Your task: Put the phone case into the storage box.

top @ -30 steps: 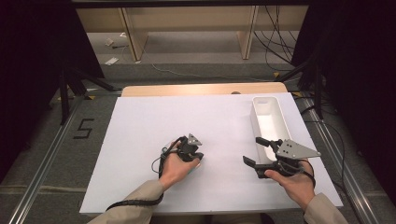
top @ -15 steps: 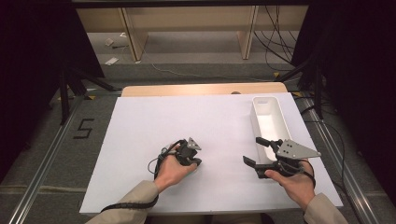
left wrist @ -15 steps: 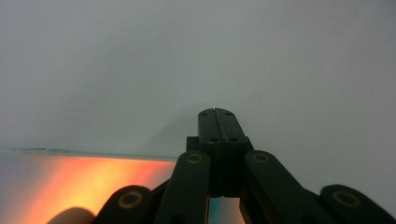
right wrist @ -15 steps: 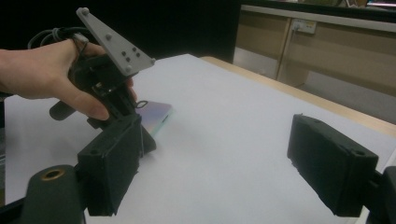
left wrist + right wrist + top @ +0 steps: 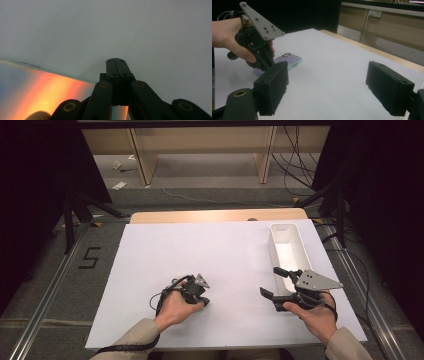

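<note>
Taking the white sheet (image 5: 230,255) that covers the table as the landmark: at its near edge, left of the middle, the left hand (image 5: 175,307) presses the left gripper (image 5: 115,61) down onto a phone (image 5: 287,61). In the left gripper view its jaws stand together, tips meeting just past the phone's edge, with the phone's glossy orange-tinted face beneath the linkage. Whether the jaws pinch the phone's edge or merely rest on it is hard to tell. In the right gripper view the phone lies flat on the sheet, pale lilac with a camera cutout, partly under that gripper.

At the sheet's near right, the right gripper (image 5: 280,282) is held above the surface, jaws wide apart with nothing between them.

Farther back along the sheet's right edge stands a long white tray (image 5: 274,250), its near end just beside the right gripper.
</note>
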The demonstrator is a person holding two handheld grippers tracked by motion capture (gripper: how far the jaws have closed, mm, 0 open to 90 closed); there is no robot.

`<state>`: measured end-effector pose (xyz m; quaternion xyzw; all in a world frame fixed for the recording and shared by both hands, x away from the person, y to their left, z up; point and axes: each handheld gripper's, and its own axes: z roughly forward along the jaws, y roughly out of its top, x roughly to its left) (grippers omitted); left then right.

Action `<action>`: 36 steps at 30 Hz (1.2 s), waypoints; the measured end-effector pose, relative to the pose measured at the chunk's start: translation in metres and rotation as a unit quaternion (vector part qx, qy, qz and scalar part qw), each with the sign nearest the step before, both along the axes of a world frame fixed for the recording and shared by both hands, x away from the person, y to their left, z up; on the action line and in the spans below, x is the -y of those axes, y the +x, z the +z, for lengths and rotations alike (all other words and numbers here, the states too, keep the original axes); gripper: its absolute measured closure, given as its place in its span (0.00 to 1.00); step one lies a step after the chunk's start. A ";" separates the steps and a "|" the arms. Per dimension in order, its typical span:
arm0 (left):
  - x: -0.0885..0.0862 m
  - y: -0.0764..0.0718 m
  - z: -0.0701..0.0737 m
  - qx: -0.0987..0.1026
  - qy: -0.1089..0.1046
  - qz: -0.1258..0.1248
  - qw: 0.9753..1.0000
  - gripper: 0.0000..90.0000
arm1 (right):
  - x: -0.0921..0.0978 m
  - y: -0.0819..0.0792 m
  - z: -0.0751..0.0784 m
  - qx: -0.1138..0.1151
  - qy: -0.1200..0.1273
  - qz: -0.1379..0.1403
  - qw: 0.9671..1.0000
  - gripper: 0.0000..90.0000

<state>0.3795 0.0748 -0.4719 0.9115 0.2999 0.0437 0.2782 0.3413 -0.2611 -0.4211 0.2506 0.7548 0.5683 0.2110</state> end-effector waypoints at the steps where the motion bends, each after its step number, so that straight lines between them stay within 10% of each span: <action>1: 0.000 0.000 0.000 0.000 0.000 0.000 1.000 1.00 | 0.000 0.000 0.000 0.000 0.000 0.000 1.000 0.21; 17: -0.049 -0.015 0.003 -0.050 0.031 0.018 0.998 1.00 | -0.001 0.000 -0.001 -0.003 -0.002 0.000 1.000 0.21; 36: -0.092 -0.022 0.003 -0.050 0.041 0.059 0.996 1.00 | -0.001 0.000 0.000 0.000 -0.002 0.000 1.000 0.21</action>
